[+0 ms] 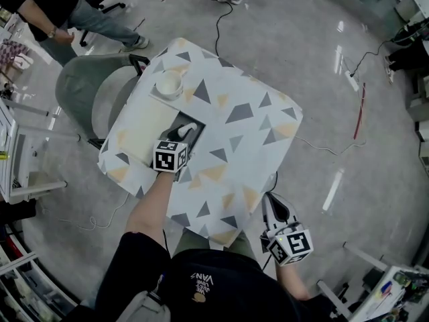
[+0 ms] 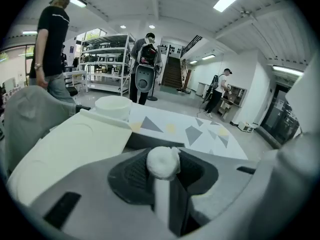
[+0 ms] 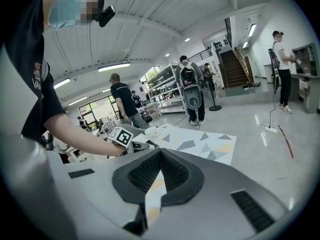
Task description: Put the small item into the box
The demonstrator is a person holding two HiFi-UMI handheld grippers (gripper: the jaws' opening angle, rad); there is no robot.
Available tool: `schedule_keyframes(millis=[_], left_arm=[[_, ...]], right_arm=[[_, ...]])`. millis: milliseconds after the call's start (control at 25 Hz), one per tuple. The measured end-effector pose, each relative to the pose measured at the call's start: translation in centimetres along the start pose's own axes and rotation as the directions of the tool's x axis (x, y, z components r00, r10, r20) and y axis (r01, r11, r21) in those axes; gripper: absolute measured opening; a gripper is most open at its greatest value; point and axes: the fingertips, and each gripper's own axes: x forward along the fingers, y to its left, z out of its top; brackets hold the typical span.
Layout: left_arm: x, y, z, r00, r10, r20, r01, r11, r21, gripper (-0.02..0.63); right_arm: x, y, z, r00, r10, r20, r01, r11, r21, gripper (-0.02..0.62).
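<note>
On a triangle-patterned table (image 1: 248, 139) in a bright hall, the left gripper (image 1: 188, 130) pinches the small white item (image 2: 162, 162) above the open box (image 1: 142, 125) by the table's left edge. The right gripper (image 1: 271, 200), jaws pressed together, hangs off the near edge.
</note>
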Motion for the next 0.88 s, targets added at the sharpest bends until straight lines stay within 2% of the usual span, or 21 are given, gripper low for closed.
schedule_keyframes(millis=[120,440,600,880], left_arm=[[0.8,0.2,-0.4,1.000,-0.003,-0.015,0.002,0.999,-0.038,0.132],[1.5,0.8,-1.1,0.999,-0.037,0.009,0.038,0.987,-0.157,0.133],[1.6,0.9,-2.0,0.999,-0.044,-0.009,0.042,0.983,-0.178,0.133],[1.5,0.7,-2.9,0.997,-0.050,-0.062,0.039,0.986,-0.165,0.133]], right_arm=[[0.2,0.2,-0.3,1.000,0.001,-0.013,-0.001,1.000,0.002,-0.002],[0.6,0.8,-0.5,1.000,0.008,-0.023,-0.008,1.000,-0.005,-0.002],[0.6,1.1,-0.5,1.000,0.009,-0.026,-0.009,1.000,-0.009,-0.002],[0.2,1.4,-0.7,1.000,0.012,-0.027,-0.012,1.000,-0.013,-0.002]])
